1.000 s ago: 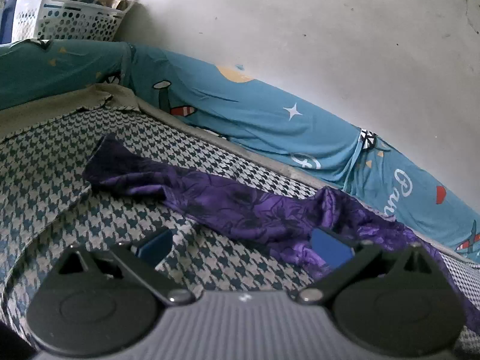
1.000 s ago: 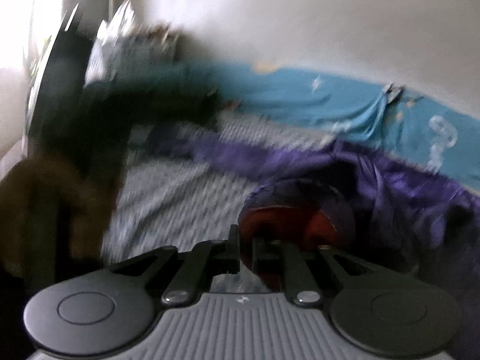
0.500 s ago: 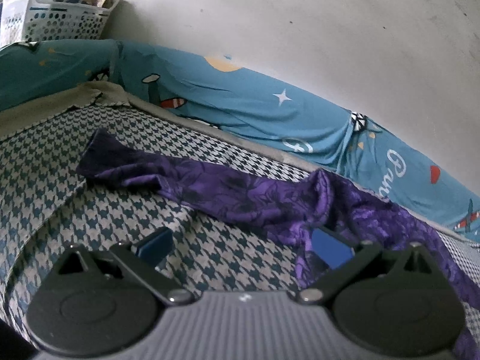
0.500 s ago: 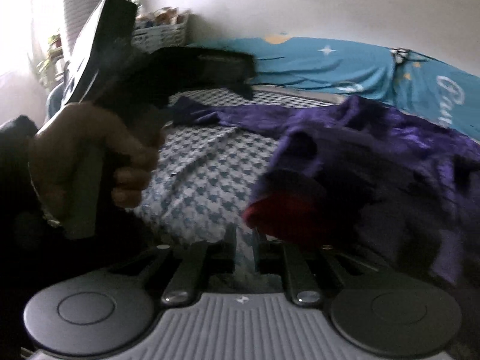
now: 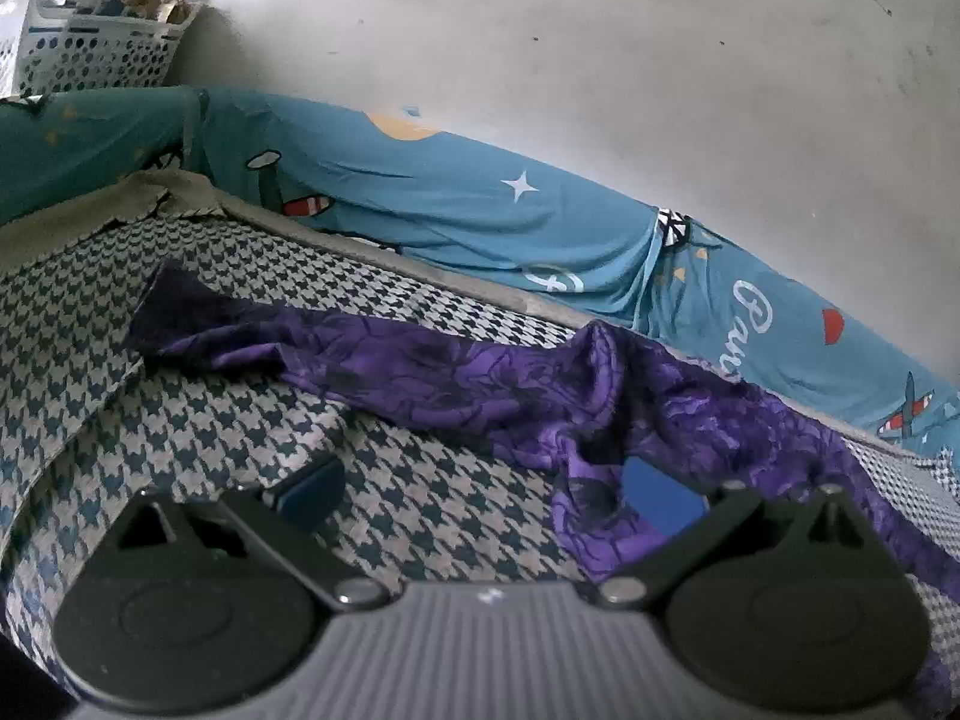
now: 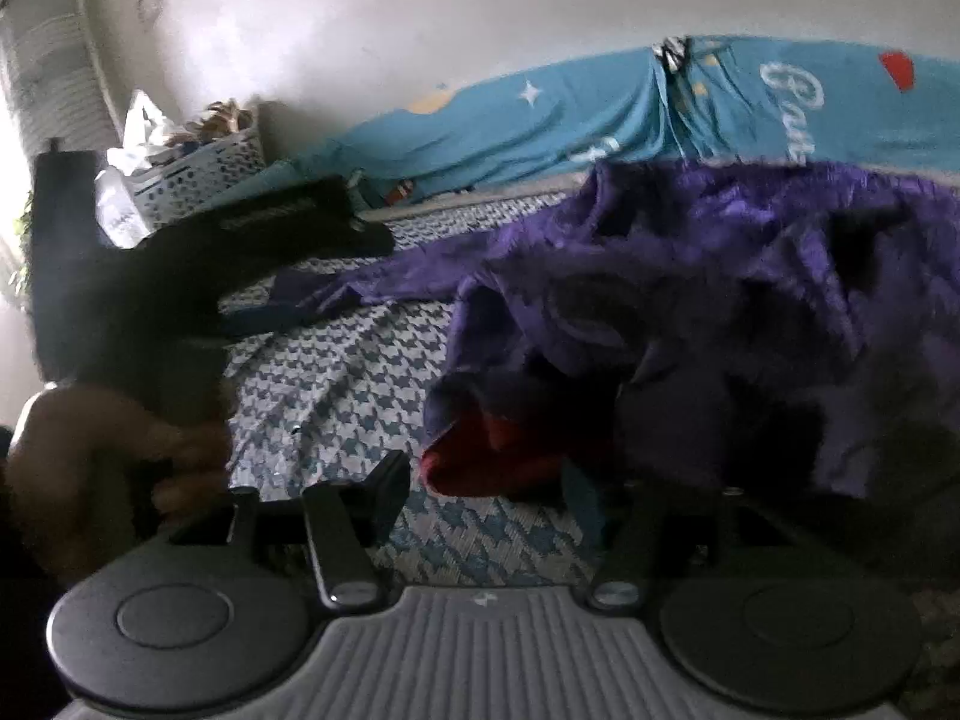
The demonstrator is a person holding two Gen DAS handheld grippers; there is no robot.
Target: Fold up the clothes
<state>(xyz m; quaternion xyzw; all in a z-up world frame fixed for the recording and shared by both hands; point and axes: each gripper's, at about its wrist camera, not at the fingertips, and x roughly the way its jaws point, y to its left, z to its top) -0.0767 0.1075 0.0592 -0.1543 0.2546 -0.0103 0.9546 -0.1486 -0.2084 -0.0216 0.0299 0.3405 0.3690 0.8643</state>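
Right wrist view soft with blur; the far side of the purple garment (image 6: 750,300) runs off the frame edge, and its red lining (image 6: 480,456) shows only at one turned-up hem. Right gripper (image 6: 486,501): jaws opening, the hem lying between them, pads not pressing it. Left gripper (image 5: 486,495): fingers spread wide, gripping nothing; the right pad sits partly behind a fold of the garment. Garment lies strung across the houndstooth cover (image 5: 240,420), one narrow end stretched flat. Teal printed sheet (image 5: 480,216) along the wall behind. White basket (image 5: 102,54) in the corner, contents unclear. The person's left hand (image 6: 102,468) blocks the right view's left side.
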